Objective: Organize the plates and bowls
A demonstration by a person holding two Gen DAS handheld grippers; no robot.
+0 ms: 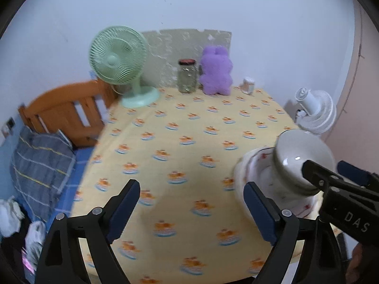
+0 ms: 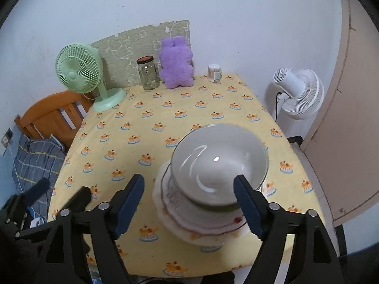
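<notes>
A white bowl [image 2: 220, 163] sits upright on top of a stack of plates [image 2: 203, 215] with red-patterned rims, near the front right of the yellow-clothed table [image 2: 146, 137]. My right gripper [image 2: 188, 182] hovers in front of the stack, open, its pads not pressing on anything. The right fingertip overlaps the bowl's rim in the picture. In the left wrist view the bowl [image 1: 300, 151] and plates [image 1: 255, 165] lie to the right of my left gripper [image 1: 192, 185], which is open over bare cloth. The right gripper [image 1: 329, 168] shows there beside the bowl.
At the table's back stand a green fan [image 2: 80, 71], a glass jar [image 2: 148, 73], a purple plush toy [image 2: 175, 62] and a small container [image 2: 214, 72]. A white fan [image 2: 298, 92] and a door [image 2: 350, 118] are to the right, a bed [image 2: 47, 113] to the left.
</notes>
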